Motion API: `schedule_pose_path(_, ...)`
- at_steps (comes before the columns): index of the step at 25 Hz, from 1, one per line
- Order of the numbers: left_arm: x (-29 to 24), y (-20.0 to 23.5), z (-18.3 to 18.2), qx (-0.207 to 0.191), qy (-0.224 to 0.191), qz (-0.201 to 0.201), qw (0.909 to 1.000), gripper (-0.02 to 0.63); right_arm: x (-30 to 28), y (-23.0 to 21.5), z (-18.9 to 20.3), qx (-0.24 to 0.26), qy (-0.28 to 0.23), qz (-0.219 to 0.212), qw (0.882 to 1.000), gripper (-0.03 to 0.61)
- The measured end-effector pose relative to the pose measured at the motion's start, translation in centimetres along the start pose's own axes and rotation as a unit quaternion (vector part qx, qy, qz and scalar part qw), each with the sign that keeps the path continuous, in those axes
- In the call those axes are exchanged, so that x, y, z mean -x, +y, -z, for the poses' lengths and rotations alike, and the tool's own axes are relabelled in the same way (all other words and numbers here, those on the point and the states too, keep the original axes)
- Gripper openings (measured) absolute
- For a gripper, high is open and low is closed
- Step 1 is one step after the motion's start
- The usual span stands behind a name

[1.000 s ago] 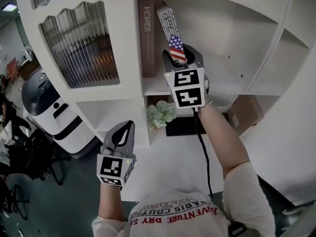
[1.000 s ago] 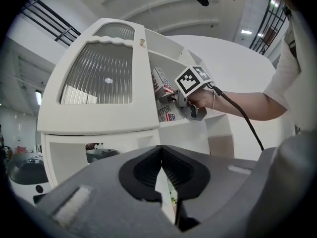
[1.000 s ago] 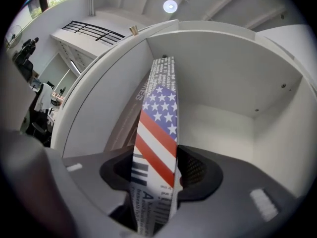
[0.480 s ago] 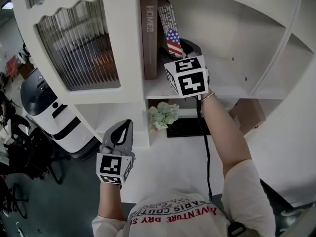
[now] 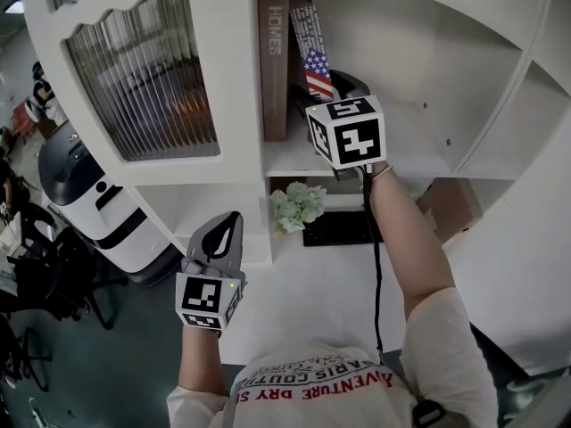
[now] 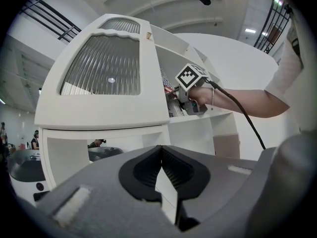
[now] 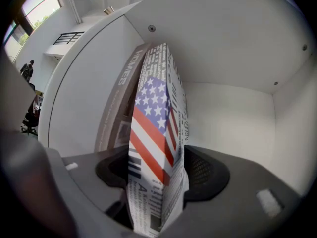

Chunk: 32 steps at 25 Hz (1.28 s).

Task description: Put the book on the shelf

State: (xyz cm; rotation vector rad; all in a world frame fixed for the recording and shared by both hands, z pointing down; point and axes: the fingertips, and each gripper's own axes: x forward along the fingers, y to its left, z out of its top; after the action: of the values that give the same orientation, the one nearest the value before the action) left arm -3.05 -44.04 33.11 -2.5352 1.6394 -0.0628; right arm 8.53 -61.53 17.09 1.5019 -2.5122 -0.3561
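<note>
Book (image 7: 156, 113) stands nearly upright on the shelf (image 5: 419, 154) between the right gripper's (image 7: 157, 177) opening jaws, just beside a brown book (image 5: 272, 61); left gripper (image 5: 230, 230), closed and empty, hangs well below.

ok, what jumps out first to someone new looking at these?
The stars-and-stripes book stands out first, upright in the white shelf beside the brown HOMES book. The right tongs are opening with the book between them. Next comes the left tongs, shut and empty, held low in front of the cabinet, below its ribbed glass door.
</note>
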Motion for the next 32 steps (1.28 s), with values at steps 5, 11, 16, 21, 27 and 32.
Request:
schedule_pose_path(5, 0.5, -0.6, -0.2, -0.002, 0.0, 0.001, 1.0, 0.006, 2.1, 0.4, -0.6, 0.039, -0.026, 0.018, 0.999, 0.264)
schedule_pose_path(11, 1.5, -2.6, -0.2, -0.004, 0.003, 0.018, 0.9998, 0.006, 7.6, 1.6, -2.2, 0.025, -0.103, 0.001, 0.994, 0.259)
schedule_pose_path(16, 2.6, -4.1, -0.9, -0.009, -0.006, 0.028, 0.9995, 0.006, 12.5, 1.7, -1.8, 0.012, -0.142, 0.017, 0.99, 0.083)
schedule_pose_path(21, 3.7, -4.7, -1.7, -0.02, -0.016, 0.034, 0.9991, 0.006, 16.4, 2.9, 0.4, -0.014, -0.16, 0.004, 0.987, 0.0)
schedule_pose_path(27, 4.5, -5.8, -2.0, -0.021, -0.019, 0.043, 0.9987, 0.006, 19.3, 5.2, 5.1, 0.001, -0.147, 0.004, 0.989, 0.0)
schedule_pose_path(32, 4.7, -6.7, -1.7, -0.022, -0.018, 0.054, 0.9981, 0.006, 21.4, 6.9, 10.2, 0.017, -0.12, 0.004, 0.993, 0.0)
